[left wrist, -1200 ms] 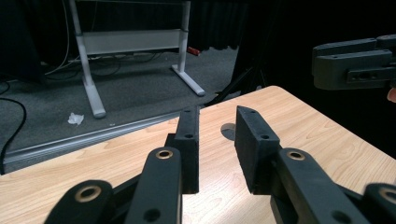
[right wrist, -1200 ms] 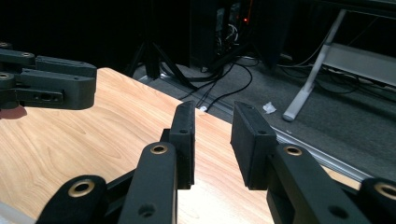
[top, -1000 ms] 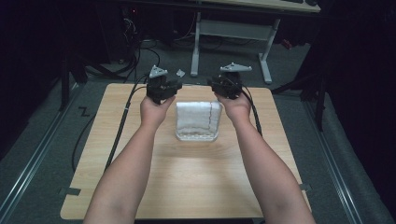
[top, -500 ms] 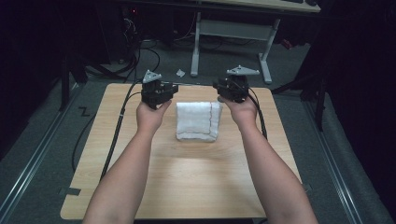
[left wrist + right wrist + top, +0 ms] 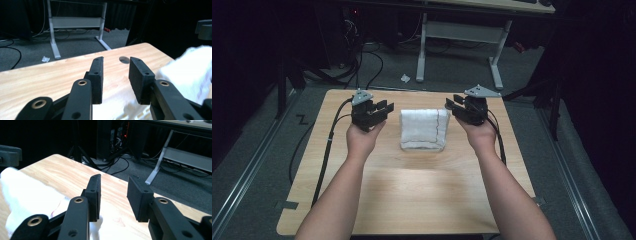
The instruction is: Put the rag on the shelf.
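Both grippers off the cloth, one to each side of it — the folded white towel (image 5: pixel 424 129) lies flat on the wooden table (image 5: pixel 412 195).

From above, the towel sits toward the far middle of the tabletop, with the left gripper (image 5: pixel 381 111) just beside its left edge and the right gripper (image 5: pixel 454 106) just beside its right edge, neither touching it. The left gripper's jaws have just been opening and stand parted with nothing between them — its own view (image 5: pixel 115 75) shows bare wood in the gap and the towel (image 5: pixel 190 72) off to the right. Same on the other side: the right gripper (image 5: pixel 113 195) has just been opening too, jaws apart over bare table, the towel (image 5: pixel 27 195) bunched at the left of that view.
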Available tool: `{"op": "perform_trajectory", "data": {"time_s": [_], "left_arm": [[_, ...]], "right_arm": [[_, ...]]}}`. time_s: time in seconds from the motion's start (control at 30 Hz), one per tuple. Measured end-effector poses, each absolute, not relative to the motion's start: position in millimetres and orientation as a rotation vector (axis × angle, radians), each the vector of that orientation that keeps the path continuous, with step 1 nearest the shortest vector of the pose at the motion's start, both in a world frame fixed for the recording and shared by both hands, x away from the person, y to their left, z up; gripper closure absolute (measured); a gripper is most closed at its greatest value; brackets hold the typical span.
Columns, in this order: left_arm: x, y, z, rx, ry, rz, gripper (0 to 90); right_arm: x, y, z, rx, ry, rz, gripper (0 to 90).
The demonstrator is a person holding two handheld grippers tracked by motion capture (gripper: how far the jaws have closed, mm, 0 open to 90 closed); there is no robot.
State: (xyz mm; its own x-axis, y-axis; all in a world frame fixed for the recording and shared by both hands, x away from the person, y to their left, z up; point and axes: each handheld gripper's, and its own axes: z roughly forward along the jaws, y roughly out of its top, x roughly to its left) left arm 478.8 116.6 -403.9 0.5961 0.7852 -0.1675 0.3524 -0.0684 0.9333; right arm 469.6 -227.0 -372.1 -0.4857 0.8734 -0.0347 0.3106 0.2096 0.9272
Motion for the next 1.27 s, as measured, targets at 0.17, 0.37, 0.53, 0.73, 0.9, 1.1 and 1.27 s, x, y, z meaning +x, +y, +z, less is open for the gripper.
{"op": "perform_trajectory", "data": {"time_s": [0.17, 0.37, 0.53, 0.73, 0.9, 1.1, 1.27], "left_arm": [[451, 135, -420, 1.69, 0.956, 0.476, 62.4], [416, 154, -445, 1.725, 0.954, 0.472, 59.8], [383, 168, -478, 1.785, 0.982, 0.418, 57.6], [347, 175, -510, 1.84, 1.045, 0.381, 53.7], [316, 157, -528, 1.966, 1.017, 0.305, 51.1], [316, 137, -526, 2.036, 0.927, 0.362, 50.3], [319, 143, -527, 2.003, 0.954, 0.347, 49.8]], "right_arm": [[443, -238, -385, 1.095, 1.911, 1.263, 62.8], [412, -242, -404, 1.068, 1.935, 1.222, 61.3], [385, -240, -425, 1.061, 1.975, 1.21, 57.9], [357, -237, -455, 1.056, 2.012, 1.158, 53.3], [328, -239, -505, 1.167, 2.081, 1.158, 50.6], [326, -250, -516, 1.229, 2.08, 1.111, 49.7], [328, -252, -522, 1.247, 2.098, 1.102, 49.9]]}}
